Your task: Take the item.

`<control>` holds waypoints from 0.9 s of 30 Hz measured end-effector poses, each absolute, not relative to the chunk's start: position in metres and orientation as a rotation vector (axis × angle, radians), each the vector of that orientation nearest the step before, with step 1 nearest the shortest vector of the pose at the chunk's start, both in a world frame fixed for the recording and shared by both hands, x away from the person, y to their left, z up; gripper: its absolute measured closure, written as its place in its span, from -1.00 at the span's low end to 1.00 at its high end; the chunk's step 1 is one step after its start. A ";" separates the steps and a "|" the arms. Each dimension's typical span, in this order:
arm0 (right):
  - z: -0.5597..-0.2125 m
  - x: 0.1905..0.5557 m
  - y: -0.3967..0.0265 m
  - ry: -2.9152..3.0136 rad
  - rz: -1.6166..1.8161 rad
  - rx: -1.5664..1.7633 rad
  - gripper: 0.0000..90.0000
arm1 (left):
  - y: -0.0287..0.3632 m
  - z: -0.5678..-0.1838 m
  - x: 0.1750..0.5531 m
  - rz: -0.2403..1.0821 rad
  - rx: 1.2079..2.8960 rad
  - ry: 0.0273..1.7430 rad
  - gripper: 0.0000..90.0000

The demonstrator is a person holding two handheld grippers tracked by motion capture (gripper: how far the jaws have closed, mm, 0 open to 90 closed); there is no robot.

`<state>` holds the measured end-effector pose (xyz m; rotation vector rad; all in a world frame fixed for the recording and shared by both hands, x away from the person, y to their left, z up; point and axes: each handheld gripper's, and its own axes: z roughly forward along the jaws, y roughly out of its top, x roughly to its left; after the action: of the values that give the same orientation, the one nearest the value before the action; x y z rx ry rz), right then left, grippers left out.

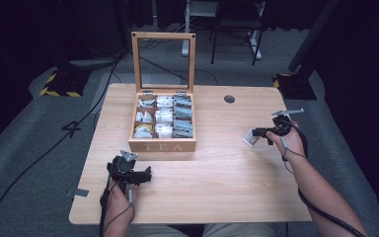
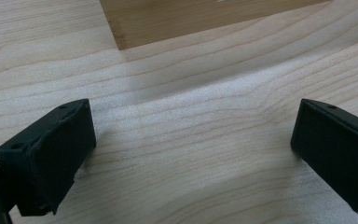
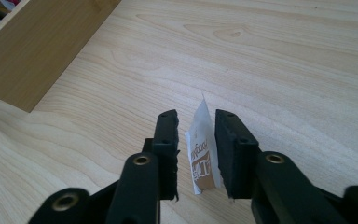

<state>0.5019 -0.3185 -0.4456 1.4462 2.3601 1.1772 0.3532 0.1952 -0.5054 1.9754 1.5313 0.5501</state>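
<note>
One table [image 1: 217, 173]: light wood, bare near the front edge.
Tea box [image 1: 162, 144]: lid upright, compartments full of sachets (marked TEA).
Left gripper [image 2: 193, 154]: jaws spread wide, over bare wood.
Right gripper [image 3: 196, 149]: jaws narrow around a tea sachet [image 3: 201, 154], right of the box.

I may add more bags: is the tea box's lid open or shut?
Open: the glass-paned lid stands upright behind the tea box, leaving the tea bags exposed.

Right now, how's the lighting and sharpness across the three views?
High view: table well lit, surroundings dark. Left gripper view: soft shadow below the tea box, nearest parts of the fingers slightly blurred. Right gripper view: evenly lit, tea packet sharp.
</note>
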 end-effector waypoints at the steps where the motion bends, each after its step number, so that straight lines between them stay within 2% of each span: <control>1: -0.446 0.502 -0.319 2.357 1.173 1.449 0.45 | 0.195 -0.505 0.353 0.552 1.976 1.531 -0.99; 3: -0.449 0.503 -0.321 2.339 1.169 1.441 0.29 | 0.195 -0.505 0.353 0.553 1.976 1.531 -0.99; 8: -0.450 0.504 -0.329 2.274 1.149 1.428 0.09 | 0.195 -0.505 0.353 0.553 1.976 1.531 -0.99; 18: -0.432 0.493 -0.334 2.218 1.202 1.339 0.05 | 0.195 -0.505 0.353 0.553 1.976 1.531 -0.99; 27: -0.418 0.448 -0.320 2.244 1.350 1.179 0.05 | 0.195 -0.506 0.352 0.551 1.971 1.534 -0.99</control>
<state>0.4482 -0.3198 -0.4179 1.1787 2.2439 1.3497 0.3524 0.1946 -0.5056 1.9708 1.5341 0.5515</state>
